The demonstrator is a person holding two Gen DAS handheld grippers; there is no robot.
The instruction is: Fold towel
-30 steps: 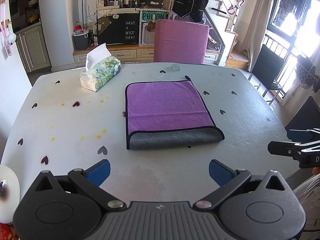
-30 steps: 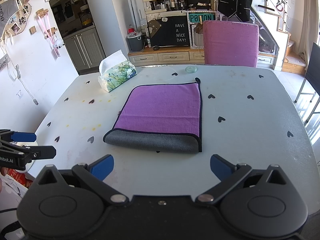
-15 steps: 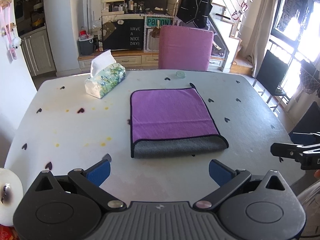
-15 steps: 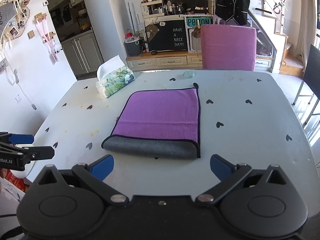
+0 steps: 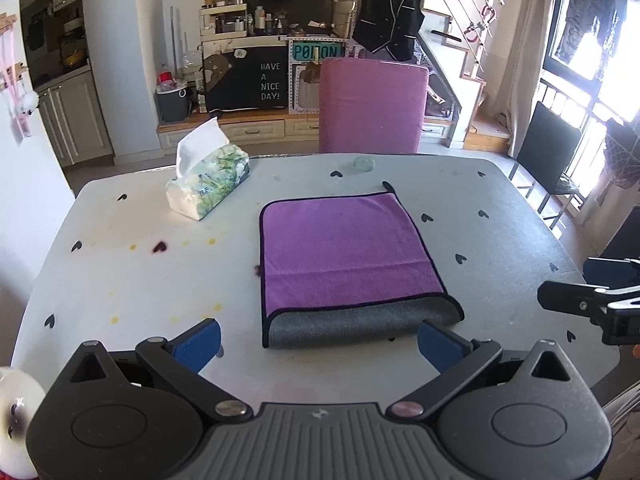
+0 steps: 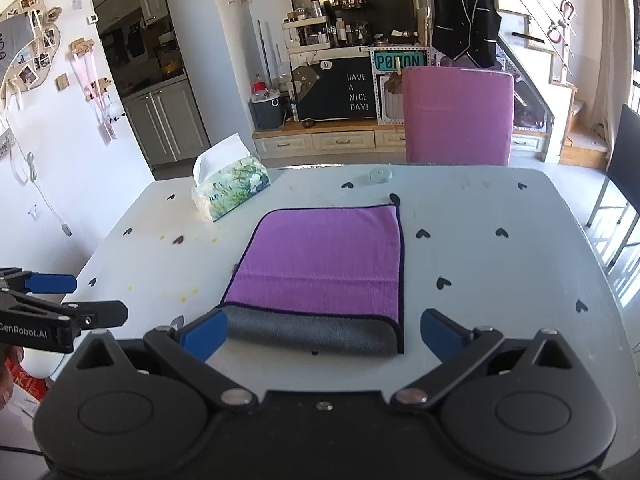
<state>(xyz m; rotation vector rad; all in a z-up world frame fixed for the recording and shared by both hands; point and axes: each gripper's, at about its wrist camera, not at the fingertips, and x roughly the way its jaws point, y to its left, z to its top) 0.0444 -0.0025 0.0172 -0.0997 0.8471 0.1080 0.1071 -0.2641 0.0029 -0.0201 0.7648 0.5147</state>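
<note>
A purple towel (image 5: 344, 252) with a grey underside lies folded in half on the white table (image 5: 140, 280); its grey fold edge faces me. It also shows in the right wrist view (image 6: 324, 264). My left gripper (image 5: 320, 340) is open and empty, held near the table's front edge just before the towel's fold. My right gripper (image 6: 324, 332) is open and empty, also just short of the fold. Each gripper shows at the side of the other's view: the right one in the left wrist view (image 5: 592, 300), the left one in the right wrist view (image 6: 52, 304).
A tissue box (image 5: 208, 184) stands at the table's back left. A small round lid (image 5: 364, 163) lies near the far edge. A pink chair (image 5: 372, 104) stands behind the table, a black chair (image 5: 548, 160) at the right. A white round object (image 5: 16, 412) sits at the lower left.
Both grippers have pulled back and tilted up, so the towel sits lower and closer in each view. The towel has not moved. Both grippers stay open.
</note>
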